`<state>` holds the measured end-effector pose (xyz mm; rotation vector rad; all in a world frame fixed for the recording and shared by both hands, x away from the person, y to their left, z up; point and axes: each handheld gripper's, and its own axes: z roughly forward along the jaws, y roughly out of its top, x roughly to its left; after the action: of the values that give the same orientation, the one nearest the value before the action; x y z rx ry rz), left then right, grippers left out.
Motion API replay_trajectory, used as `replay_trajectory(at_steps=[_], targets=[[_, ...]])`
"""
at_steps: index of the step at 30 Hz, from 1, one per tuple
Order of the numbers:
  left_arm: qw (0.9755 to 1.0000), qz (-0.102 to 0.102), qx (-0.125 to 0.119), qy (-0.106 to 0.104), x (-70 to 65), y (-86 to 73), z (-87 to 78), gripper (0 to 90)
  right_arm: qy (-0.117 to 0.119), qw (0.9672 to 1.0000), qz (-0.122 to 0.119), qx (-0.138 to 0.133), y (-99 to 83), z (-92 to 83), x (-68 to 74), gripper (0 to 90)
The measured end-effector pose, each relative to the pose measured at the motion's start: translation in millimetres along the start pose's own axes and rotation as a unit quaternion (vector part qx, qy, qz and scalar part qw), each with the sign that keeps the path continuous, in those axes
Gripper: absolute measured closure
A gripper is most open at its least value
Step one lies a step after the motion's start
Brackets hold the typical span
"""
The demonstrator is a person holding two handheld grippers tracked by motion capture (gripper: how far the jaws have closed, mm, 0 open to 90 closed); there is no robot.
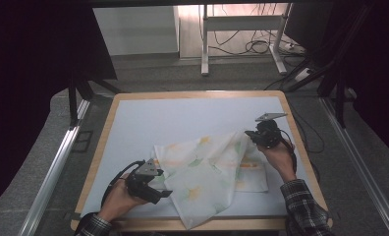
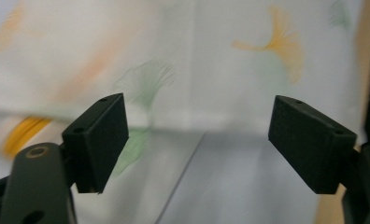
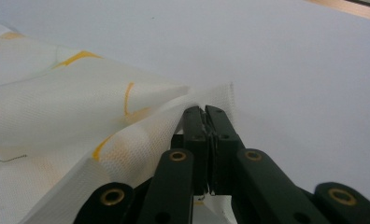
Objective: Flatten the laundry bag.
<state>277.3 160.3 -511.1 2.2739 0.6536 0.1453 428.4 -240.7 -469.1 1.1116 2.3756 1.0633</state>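
Observation:
A thin white cloth (image 1: 207, 172) printed with orange and green leaves lies rumpled on the table's near half, one part hanging over the front edge. My right gripper (image 1: 258, 136) is shut on a corner of the cloth (image 3: 164, 112) and holds it lifted at the right. In the right gripper view its jaws (image 3: 204, 112) pinch the mesh fabric tight. My left gripper (image 1: 163, 192) is at the cloth's near left edge. Its jaws stand wide open in the left gripper view (image 2: 197, 135), with the cloth (image 2: 211, 60) just ahead of them and nothing between.
The table (image 1: 182, 115) has a pale grey-blue top with a wooden rim, bare across its far half. Metal rails run along both sides on the floor. A white table frame (image 1: 241, 29) and cables stand beyond the far edge.

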Motion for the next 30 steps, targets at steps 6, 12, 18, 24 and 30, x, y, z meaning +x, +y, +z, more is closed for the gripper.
replay_trajectory(at_steps=[6,12,18,24,30], targets=[[0.9988,0.006,0.043,0.024,-0.7,9.3,26.2,37.0,-0.001,1.0,-0.002,0.0,-1.2,-1.4,0.1,87.5],[0.9993,-0.021,0.029,-0.003,6.3,15.6,14.4,88.9,0.0,1.0,-0.001,-0.003,-3.3,-7.4,-0.9,87.5],[0.9989,-0.034,-0.027,0.017,23.1,32.4,-18.3,89.3,0.001,0.9999,0.008,-0.014,-2.7,-14.0,-4.8,87.5],[0.9942,-0.073,-0.021,0.076,81.4,62.7,-28.8,88.9,0.0,0.9994,0.016,-0.032,1.1,-22.7,-8.8,87.4],[0.9861,-0.122,0.004,0.113,142.2,79.3,-17.8,88.3,0.002,0.9987,0.026,-0.045,2.3,-25.1,-13.8,87.1]])
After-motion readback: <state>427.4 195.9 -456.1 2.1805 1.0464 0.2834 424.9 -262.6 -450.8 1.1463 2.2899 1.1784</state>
